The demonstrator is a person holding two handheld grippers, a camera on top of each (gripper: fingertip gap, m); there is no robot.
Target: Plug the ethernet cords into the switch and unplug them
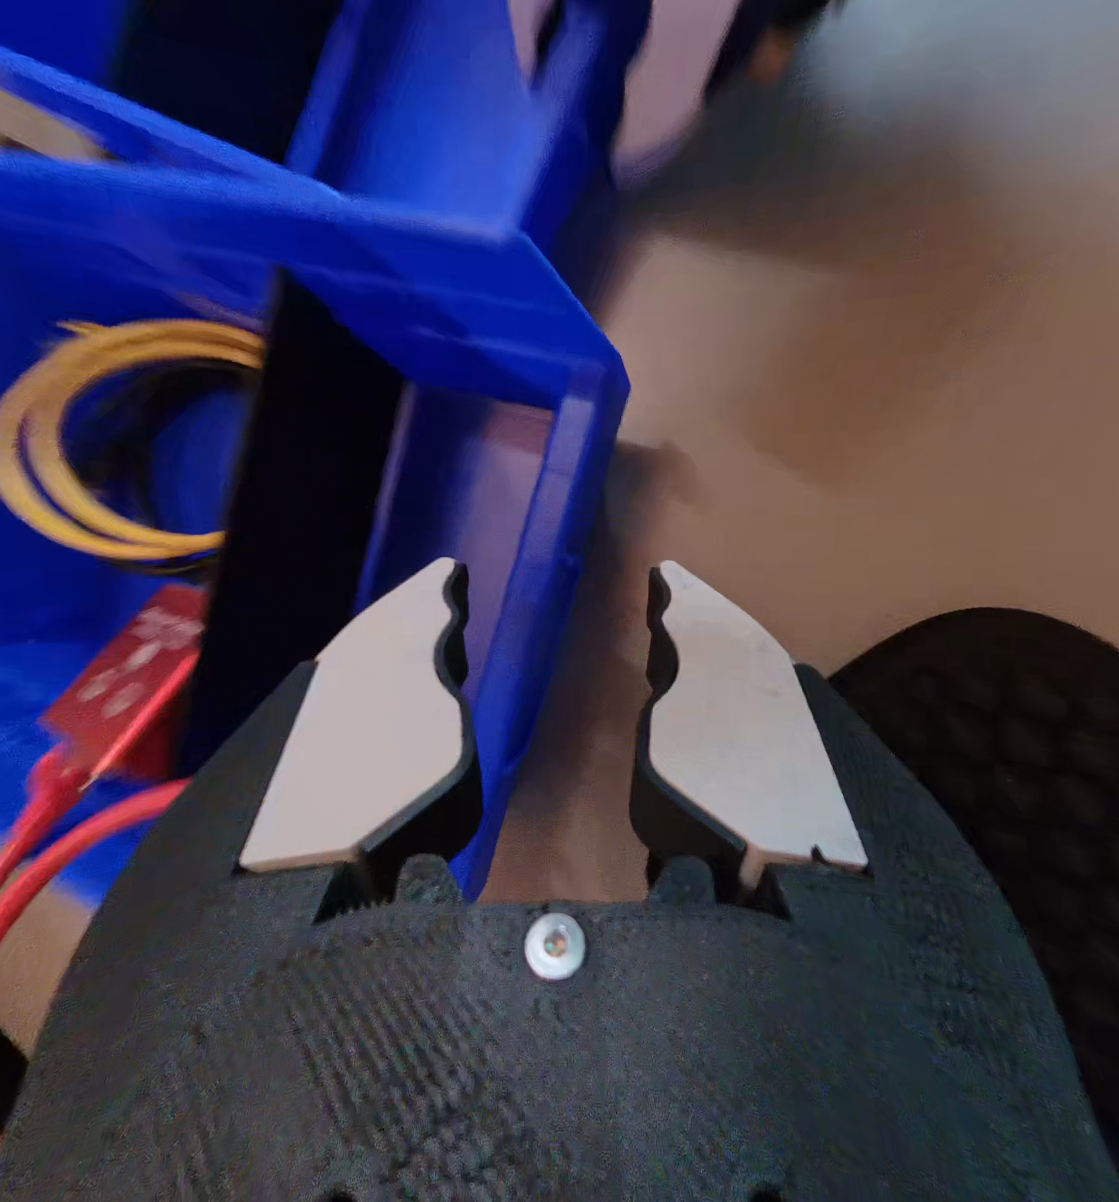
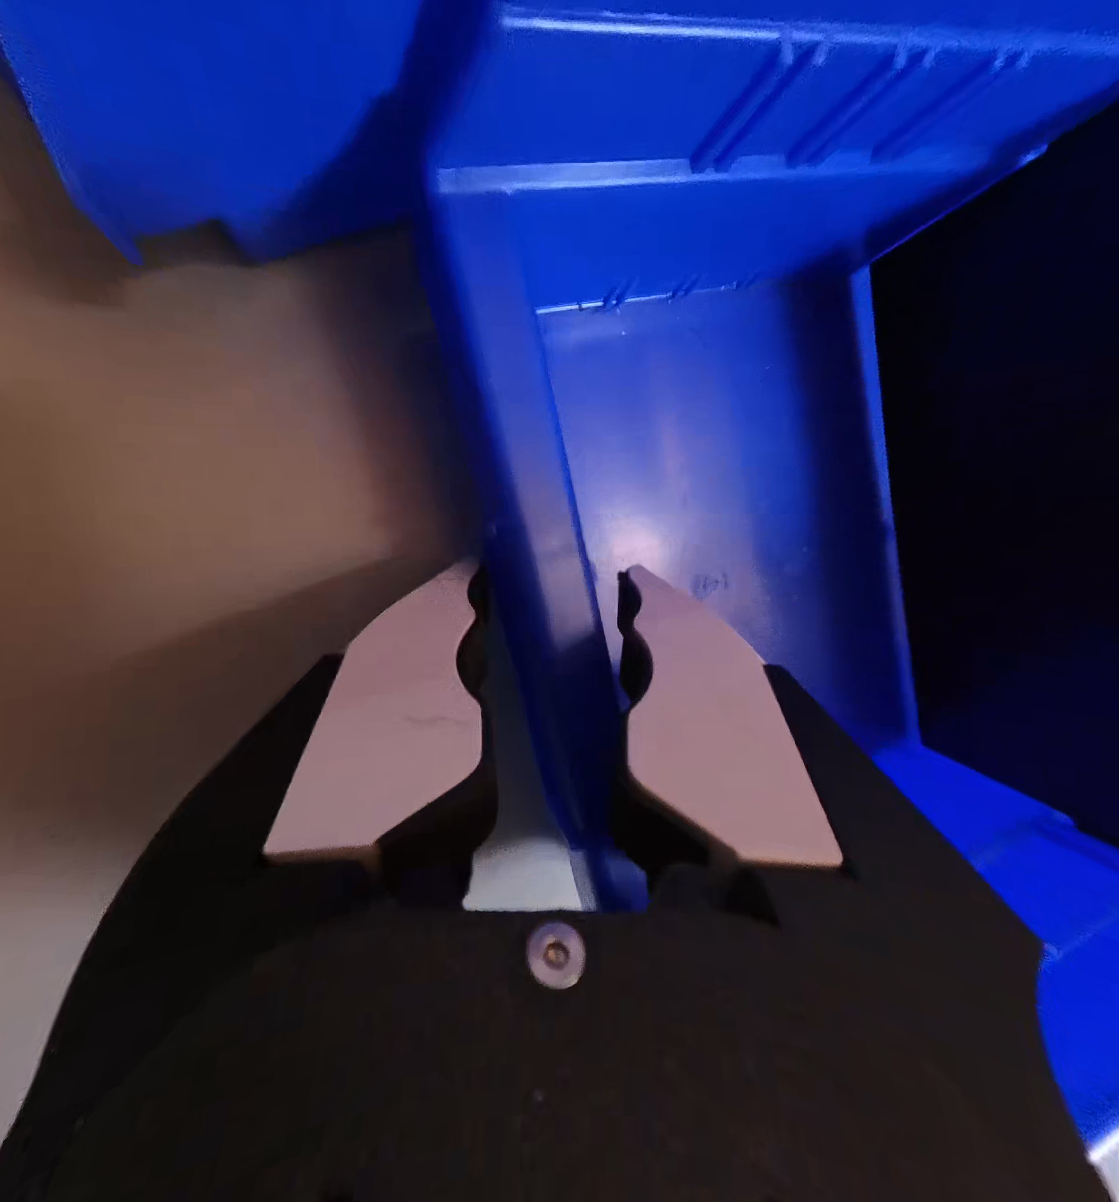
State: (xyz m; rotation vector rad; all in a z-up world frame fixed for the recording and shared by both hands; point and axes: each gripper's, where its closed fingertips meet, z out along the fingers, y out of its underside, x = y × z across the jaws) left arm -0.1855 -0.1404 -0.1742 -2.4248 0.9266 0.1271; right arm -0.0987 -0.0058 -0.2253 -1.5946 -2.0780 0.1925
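Seemingly stiff blue bin [image 2: 706,455] wall between right gripper [image 2: 553,572] jaws — left gripper [image 1: 556,572] spread; limp cords [image 1: 55,839] — grip plugs.

Yellow ethernet cord [image 1: 55,449] sits coiled in a loose loop inside a blue bin [image 1: 36,273], up and left of the left gripper's fingertips, well apart from them, blurred. Red ethernet cord [image 1: 36,839] runs in two strands along the gripper's lower left side, leading up to a red flat piece [image 1: 134,676] with pale round spots, tilted, beside the bin's dark divider. The switch can't be made out.
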